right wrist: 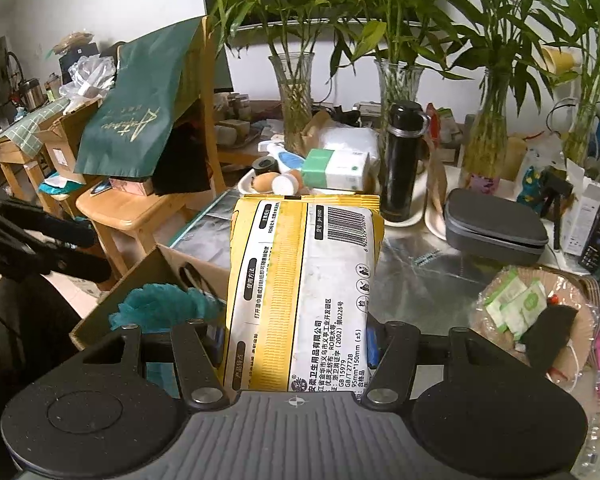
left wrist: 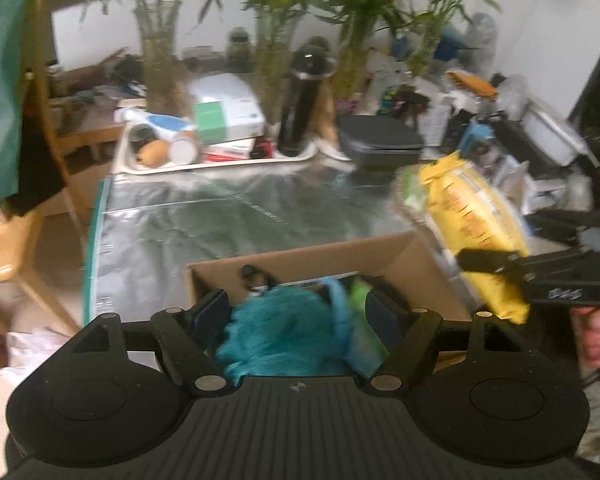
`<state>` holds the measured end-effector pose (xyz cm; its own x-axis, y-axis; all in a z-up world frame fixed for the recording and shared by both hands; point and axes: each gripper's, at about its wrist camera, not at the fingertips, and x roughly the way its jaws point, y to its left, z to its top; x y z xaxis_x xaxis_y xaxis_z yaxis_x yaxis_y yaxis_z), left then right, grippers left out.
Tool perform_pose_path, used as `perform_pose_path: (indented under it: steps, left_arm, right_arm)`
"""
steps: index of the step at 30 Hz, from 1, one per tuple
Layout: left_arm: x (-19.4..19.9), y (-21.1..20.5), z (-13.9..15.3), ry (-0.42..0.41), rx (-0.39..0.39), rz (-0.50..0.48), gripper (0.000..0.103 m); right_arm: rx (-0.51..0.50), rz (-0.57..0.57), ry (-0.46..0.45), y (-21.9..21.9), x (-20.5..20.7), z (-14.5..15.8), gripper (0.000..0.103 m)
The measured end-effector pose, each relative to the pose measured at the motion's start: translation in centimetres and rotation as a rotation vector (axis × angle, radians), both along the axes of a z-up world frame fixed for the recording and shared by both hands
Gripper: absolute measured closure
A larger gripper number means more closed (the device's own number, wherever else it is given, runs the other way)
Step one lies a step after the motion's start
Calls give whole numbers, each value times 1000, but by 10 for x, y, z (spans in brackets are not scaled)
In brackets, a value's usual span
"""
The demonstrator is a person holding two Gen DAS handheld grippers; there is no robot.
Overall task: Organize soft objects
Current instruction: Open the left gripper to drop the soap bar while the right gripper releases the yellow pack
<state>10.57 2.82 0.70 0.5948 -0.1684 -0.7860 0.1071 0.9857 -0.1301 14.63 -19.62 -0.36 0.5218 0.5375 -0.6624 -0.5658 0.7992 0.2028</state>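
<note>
Right gripper (right wrist: 296,340) clamped on yellow wipes pack (right wrist: 304,280), left gripper (left wrist: 296,312) released, jaws wide above teal fluffy cloth (left wrist: 276,328) in cardboard box (left wrist: 420,276)

three vases (right wrist: 294,96) (bamboo), one flask (right wrist: 402,160)

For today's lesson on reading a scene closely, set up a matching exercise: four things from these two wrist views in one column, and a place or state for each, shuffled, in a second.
Things:
1. yellow wipes pack
2. teal fluffy item
3. black flask
4. green bag

Places or states:
A. draped over a wooden chair back
B. standing upright among the plant vases
C. clamped in the right gripper
D. lying in the cardboard box

Pairs: 1-C, 2-D, 3-B, 4-A
</note>
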Motion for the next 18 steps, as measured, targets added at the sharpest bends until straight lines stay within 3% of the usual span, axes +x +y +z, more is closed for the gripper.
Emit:
perform_pose_path:
  steps: [7,8,9,15,18]
  left_arm:
    - [-10,9,-4,-17,51,41,28]
    - [-12,10,-4,-21,54,46,28]
    - [-13,12,-5,-26,57,54,28]
    - [-20,18,-10,-26,68,86,27]
    - [-22,20,-12,-27,90,105,23]
  right_arm:
    - [10,3,35,21,0,-2,40]
    - [4,-3,56,24,2,-8,36]
    - [-11,-8,71,28,3,-14,24]
    - [-28,-38,59,28,0,-19,2]
    - [-63,-44,49,29,-4,-18,0]
